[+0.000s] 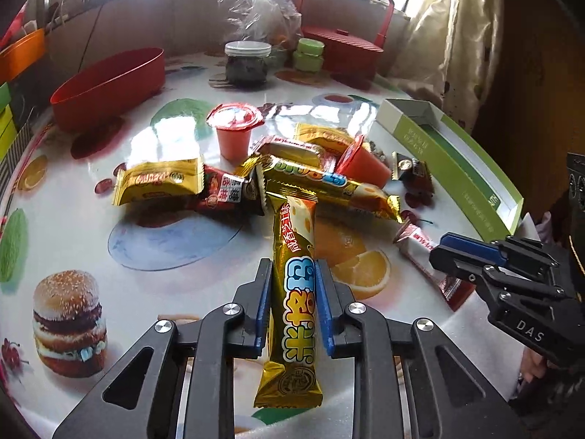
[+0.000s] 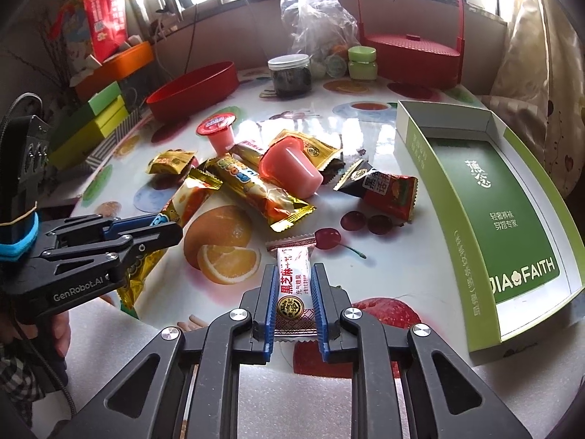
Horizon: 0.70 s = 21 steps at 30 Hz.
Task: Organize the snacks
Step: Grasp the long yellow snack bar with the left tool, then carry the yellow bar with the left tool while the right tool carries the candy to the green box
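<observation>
Now, left tool [image 1: 292, 292] clamping crinkly gold foil bar [image 1: 294, 292], right tool [image 2: 292, 294] pinching glossy white sachet [image 2: 292, 278]

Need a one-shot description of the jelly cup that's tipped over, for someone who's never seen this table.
Start at the green-and-white open box on the table's right side and look left to the snack pile. The tipped jelly cup lies on its side on the wrappers there. The other jelly cup, further left, stands upright with its red foil lid on top.

A home dining corner: a glossy round table [image 2: 365, 124] printed with fruit and burgers, floral cream curtains [image 1: 449, 36], a red lidded carry basket [image 2: 409, 44], windows behind.
</observation>
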{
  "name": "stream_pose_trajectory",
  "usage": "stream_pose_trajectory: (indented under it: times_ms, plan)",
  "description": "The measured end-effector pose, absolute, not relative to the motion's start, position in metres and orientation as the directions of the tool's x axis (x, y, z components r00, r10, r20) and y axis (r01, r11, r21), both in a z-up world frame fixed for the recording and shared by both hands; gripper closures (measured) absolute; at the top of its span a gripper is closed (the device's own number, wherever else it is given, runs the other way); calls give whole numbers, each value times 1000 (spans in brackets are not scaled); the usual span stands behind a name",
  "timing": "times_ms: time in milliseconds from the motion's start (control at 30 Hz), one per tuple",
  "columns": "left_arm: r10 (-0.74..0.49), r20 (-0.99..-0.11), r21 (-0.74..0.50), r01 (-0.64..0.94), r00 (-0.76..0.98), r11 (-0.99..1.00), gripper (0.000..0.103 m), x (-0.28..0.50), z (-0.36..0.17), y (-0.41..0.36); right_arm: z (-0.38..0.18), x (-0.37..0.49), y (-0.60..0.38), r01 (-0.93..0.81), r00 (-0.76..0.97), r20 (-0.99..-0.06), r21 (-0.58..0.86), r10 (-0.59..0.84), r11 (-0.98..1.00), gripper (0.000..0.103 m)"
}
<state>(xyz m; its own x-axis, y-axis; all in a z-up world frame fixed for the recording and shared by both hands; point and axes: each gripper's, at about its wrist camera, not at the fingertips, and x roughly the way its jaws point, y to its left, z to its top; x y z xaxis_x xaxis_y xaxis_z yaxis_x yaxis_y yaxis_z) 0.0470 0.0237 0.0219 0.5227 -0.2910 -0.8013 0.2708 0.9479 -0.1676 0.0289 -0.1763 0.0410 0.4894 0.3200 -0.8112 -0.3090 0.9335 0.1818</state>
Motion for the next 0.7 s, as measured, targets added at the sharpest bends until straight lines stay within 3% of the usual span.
stream_pose_trajectory:
  times_ms: [167,300,700]
  plan:
    - [-285,-815,-174,255,505,951,79,49,13,25,36,28,-176,-308,476,-828,158,296,938,84]
    - [-284,-814,-177,249,506,952,79,49,13,25,28,29,-172,-315,454,-848,137,276,939,75]
    - [-265,-809,-161,236,525,958,80,46,17,24,32,27,-171,-338,474,-835,121,280,933,83]
